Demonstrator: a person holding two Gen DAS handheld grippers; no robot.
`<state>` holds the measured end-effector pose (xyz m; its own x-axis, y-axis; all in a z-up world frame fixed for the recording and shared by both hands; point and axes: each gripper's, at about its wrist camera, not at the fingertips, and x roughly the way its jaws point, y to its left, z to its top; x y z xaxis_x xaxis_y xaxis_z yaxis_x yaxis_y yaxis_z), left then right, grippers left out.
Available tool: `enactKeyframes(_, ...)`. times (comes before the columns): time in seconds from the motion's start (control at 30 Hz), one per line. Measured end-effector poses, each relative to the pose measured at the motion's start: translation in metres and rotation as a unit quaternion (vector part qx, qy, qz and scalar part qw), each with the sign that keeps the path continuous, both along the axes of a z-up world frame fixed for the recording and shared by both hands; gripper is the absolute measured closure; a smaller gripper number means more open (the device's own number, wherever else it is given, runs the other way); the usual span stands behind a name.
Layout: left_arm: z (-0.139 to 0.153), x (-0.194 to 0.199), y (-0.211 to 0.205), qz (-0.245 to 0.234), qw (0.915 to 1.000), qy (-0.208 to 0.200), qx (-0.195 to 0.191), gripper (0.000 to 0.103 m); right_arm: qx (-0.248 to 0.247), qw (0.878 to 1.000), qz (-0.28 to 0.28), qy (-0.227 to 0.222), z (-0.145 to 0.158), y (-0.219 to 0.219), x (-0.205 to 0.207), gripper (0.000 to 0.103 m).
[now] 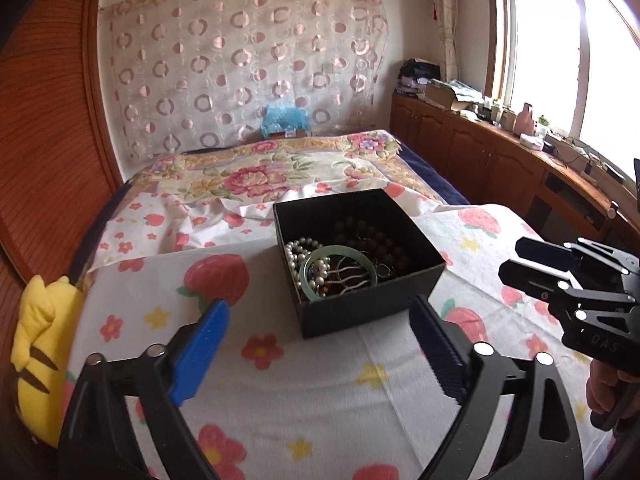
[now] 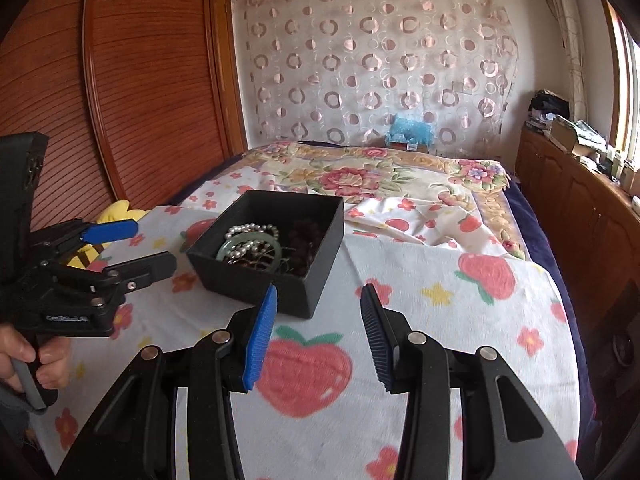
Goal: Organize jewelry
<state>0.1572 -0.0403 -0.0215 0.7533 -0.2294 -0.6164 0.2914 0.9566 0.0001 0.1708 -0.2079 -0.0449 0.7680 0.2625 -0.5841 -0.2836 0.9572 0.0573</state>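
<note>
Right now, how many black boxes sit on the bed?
1: the black box sits on the strawberry-print cloth, ahead of both grippers, holding the jewelry. No lid or second box shows.

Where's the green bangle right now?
The green bangle lies in the black box on the bed, at the box's near-left, overlapping the pearl strand.

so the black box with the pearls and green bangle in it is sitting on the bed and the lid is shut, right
Not quite: the black box sits on the bed, but it is open with no lid on it. The left wrist view looks straight in at the pearls and green bangle.
</note>
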Motion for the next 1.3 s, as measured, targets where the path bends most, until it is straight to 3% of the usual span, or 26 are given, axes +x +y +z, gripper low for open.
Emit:
enactKeyframes(0.57, 0.021, -0.082, 0.024, 0.047, 0.9979, -0.045, -0.008, 0.008, 0.026, 0.997, -0.045, -0.065, 0.025, 0.003, -0.078, 0.002)
enactKeyframes(1.3, 0.018, -0.103, 0.03, 0.065, 0.9962, -0.058, -0.003, 0.008, 0.029, 0.995, -0.072, -0.063, 0.016, -0.002, -0.087, 0.002)
